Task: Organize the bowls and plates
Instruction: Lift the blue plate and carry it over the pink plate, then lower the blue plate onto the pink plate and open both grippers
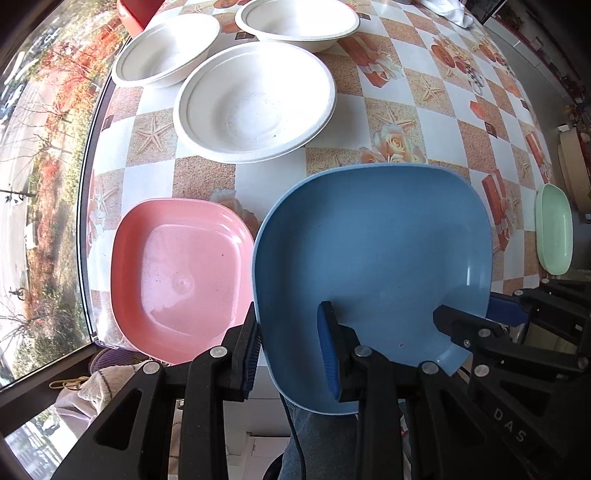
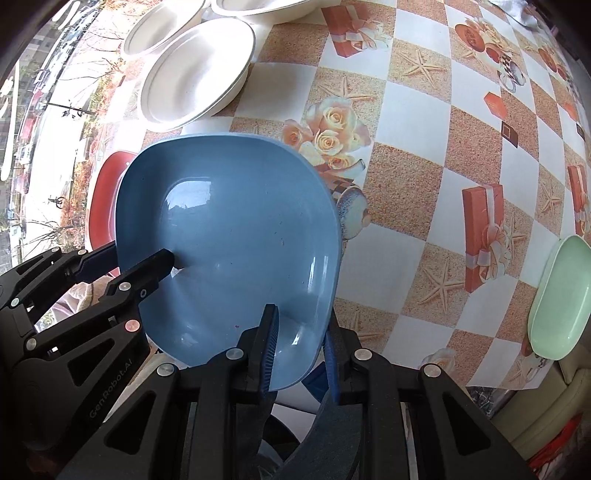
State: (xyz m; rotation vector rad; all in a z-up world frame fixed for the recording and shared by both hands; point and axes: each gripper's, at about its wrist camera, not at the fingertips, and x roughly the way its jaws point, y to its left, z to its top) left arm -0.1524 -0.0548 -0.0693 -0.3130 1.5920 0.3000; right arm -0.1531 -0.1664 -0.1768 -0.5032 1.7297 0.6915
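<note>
A blue square plate [image 1: 373, 254] hangs tilted over the table's near edge, held at two sides; it also shows in the right wrist view [image 2: 236, 236]. My left gripper [image 1: 290, 350] straddles its left rim, one finger inside and one outside. My right gripper [image 2: 301, 350] is shut on its right rim and also shows in the left wrist view [image 1: 469, 325]. A pink square plate [image 1: 177, 273] lies left of the blue one. Three white bowls [image 1: 255, 99] stand behind. A green plate [image 1: 554, 229] sits at the table's right edge.
The table carries a checkered cloth [image 1: 424, 92] with roses and starfish. A window [image 1: 40, 184] runs along its left side. A white cloth [image 1: 447, 11] lies at the far right corner. A red object [image 1: 136, 11] stands behind the bowls.
</note>
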